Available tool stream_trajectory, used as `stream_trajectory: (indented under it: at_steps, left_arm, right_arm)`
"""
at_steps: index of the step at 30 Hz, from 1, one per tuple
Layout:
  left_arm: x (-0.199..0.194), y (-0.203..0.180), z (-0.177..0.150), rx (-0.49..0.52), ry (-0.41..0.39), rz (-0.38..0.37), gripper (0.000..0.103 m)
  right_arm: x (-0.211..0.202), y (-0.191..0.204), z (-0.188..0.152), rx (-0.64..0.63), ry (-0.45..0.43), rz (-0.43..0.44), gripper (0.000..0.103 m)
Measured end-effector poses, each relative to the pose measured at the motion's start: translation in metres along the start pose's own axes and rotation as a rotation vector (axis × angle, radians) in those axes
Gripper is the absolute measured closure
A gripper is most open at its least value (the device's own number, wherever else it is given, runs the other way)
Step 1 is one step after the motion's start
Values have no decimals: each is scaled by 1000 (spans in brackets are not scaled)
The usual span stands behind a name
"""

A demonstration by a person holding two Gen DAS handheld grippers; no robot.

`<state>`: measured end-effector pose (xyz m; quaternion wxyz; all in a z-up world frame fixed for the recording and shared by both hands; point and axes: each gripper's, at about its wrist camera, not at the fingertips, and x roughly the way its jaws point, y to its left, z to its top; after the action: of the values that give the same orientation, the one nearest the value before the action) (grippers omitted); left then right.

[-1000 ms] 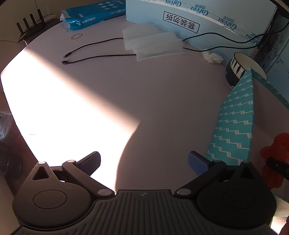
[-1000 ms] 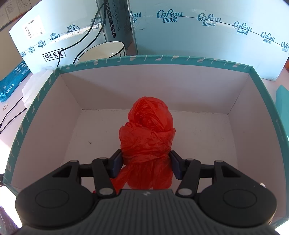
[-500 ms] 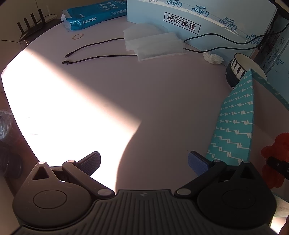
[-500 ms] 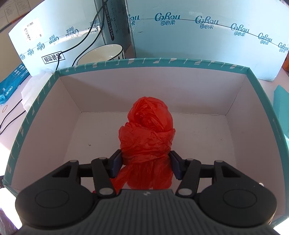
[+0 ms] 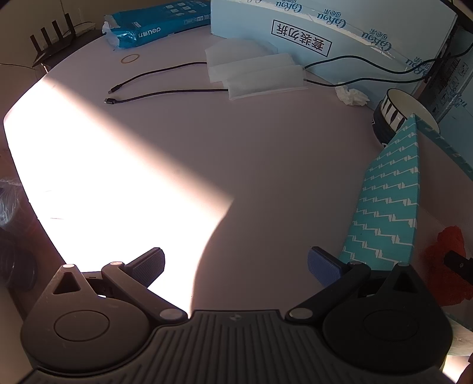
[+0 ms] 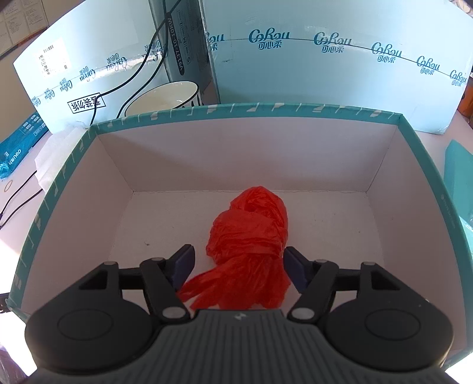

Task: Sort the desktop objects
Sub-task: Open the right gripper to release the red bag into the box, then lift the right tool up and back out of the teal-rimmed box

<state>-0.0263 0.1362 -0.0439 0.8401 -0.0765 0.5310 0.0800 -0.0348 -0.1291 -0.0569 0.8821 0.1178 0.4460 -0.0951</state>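
- Over the bare tabletop (image 5: 266, 165), the left gripper (image 5: 236, 263) hangs with jaws wide and nothing between them.
- Left of the teal box (image 6: 59, 189), loose black cables (image 5: 165, 93), a white tissue wad (image 5: 351, 96) and a striped bowl (image 6: 165, 97) wait unsorted; the cables could snag a passing finger.
- Inside the box, the red plastic bag (image 6: 251, 236) lies between the jaws of the right gripper (image 6: 238, 267), which are opening.
- Risk: thin film may cling to the right pad, which it seems to touch, and lift out on withdrawal.
- Writing: "deli" on the blue pack (image 5: 153, 26); "CoRou" with Chinese characters on the pale cartons (image 6: 325, 68); "V9137-10-10KW" on the dark upright carton (image 6: 183, 44).
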Motion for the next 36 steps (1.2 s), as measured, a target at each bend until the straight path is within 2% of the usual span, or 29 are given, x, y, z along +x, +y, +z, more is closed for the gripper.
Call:
stream_trajectory:
  at_steps: [1,3,26,36]
  left_arm:
    - [0,0,0,0,0,0,0]
    - [0,0,0,3,1,2,0]
    - [0,1,-1,5,-1,3,0]
    - [0,-1,-4,17,1,5,0]
  right_arm:
    - [-2,0,0,2,-14,1,20]
    - [-5,-1,-1,7,-35,4,16]
    - [-8,-5,-3,49,-74,12,16]
    - [-17,-17,-12,110,-128,-4,16]
